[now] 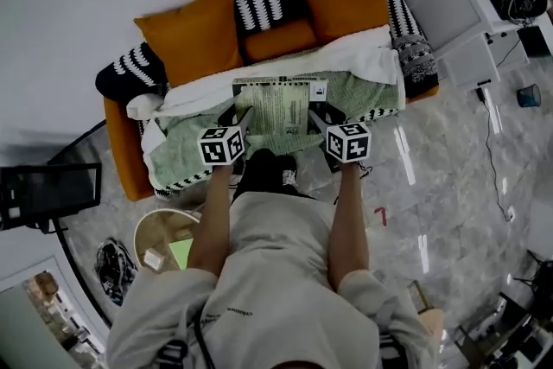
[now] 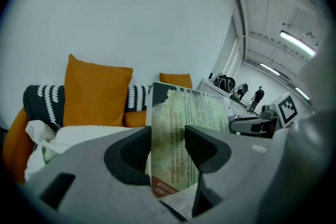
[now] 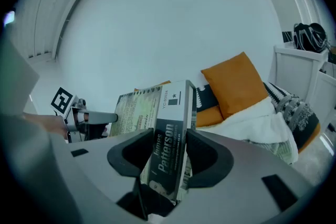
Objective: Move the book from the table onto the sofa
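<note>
The book [image 1: 278, 105] is a thick paperback. Its upturned cover is a pale, cloudy green crowded with small print, with a rust-coloured band at one end, and its grey spine carries the author's name in large pale letters with a small dark square above it. It is off the tabletop and held roughly flat in the air, straight ahead of the person at 12 o'clock, over the front of the sofa [image 1: 121, 153] seat. Whether its underside touches the covers cannot be told. The left gripper [image 1: 241, 118] has its jaws clamped across the book's 9 o'clock edge, and the right gripper [image 1: 316, 117] has its jaws clamped across the spine at the 3 o'clock edge, so the book spans the gap between them. The sofa is orange. A green patterned throw [image 1: 186, 147] lies on the seat beneath the book, and a white blanket [image 1: 285, 60] lies behind it at 12 o'clock. Two large orange cushions [image 1: 192, 34] stand at 11 and 1 o'clock of the book, with black-and-white knitted cushions [image 1: 268, 6] between and beside them. The floor [image 1: 449, 186] is glossy grey marble. A round wooden tabletop [image 1: 143, 229] sits at the person's 8 o'clock, and a white cabinet [image 1: 449, 4] stands at 2 o'clock past the sofa's end.
</note>
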The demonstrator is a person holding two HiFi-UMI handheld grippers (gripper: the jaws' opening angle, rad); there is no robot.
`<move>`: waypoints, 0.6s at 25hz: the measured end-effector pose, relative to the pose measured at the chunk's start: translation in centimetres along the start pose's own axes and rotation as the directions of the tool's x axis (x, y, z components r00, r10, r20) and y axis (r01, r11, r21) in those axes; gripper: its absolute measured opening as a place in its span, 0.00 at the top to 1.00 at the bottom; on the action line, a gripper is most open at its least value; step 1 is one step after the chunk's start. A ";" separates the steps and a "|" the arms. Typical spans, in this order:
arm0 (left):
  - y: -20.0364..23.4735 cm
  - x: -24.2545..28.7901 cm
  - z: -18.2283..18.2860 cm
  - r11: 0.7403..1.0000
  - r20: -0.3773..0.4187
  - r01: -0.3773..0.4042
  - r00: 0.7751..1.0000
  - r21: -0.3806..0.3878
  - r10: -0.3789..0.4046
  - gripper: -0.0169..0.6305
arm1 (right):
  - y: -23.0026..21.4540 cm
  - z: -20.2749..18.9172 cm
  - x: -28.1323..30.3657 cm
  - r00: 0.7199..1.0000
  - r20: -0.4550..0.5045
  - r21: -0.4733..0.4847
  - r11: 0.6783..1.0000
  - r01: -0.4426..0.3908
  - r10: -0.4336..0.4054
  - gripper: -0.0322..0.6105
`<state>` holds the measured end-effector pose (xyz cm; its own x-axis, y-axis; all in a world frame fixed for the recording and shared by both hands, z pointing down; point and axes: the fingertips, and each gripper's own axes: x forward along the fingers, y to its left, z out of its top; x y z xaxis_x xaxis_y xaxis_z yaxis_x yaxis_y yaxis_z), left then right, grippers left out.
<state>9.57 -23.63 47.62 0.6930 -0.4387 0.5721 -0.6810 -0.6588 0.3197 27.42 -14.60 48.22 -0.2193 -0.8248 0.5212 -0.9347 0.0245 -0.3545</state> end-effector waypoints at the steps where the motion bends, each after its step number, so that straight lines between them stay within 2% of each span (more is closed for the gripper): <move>1: -0.7 0.6 -0.8 1.000 -0.021 0.015 1.000 0.000 -0.015 0.65 | -0.7 -0.9 -0.5 1.000 -0.010 0.020 1.000 0.015 -0.015 0.64; 4: -1.7 2.3 -3.3 0.999 -0.074 0.044 0.996 -0.017 -0.046 0.65 | -2.3 -3.5 -1.3 0.997 -0.047 0.064 0.996 0.056 -0.053 0.64; 7: -2.1 3.7 -7.3 0.993 -0.123 0.054 0.990 -0.103 -0.067 0.65 | -3.5 -6.3 -1.8 0.991 -0.099 0.052 0.995 0.090 -0.085 0.64; 10: -2.2 4.3 -11.8 0.981 -0.179 0.027 0.982 -0.190 -0.062 0.65 | -4.4 -9.6 -1.7 0.983 -0.156 0.049 0.994 0.102 -0.093 0.65; 15: 0.7 6.3 -15.3 0.971 -0.210 -0.008 0.977 -0.237 -0.043 0.65 | -5.1 -12.5 2.3 0.974 -0.215 0.066 0.994 0.090 -0.074 0.65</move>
<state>9.83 -17.56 63.01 0.6564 -0.2717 0.7038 -0.7235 -0.4912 0.4852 28.23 -9.52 60.96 -0.2045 -0.6834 0.7008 -0.9303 -0.0870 -0.3563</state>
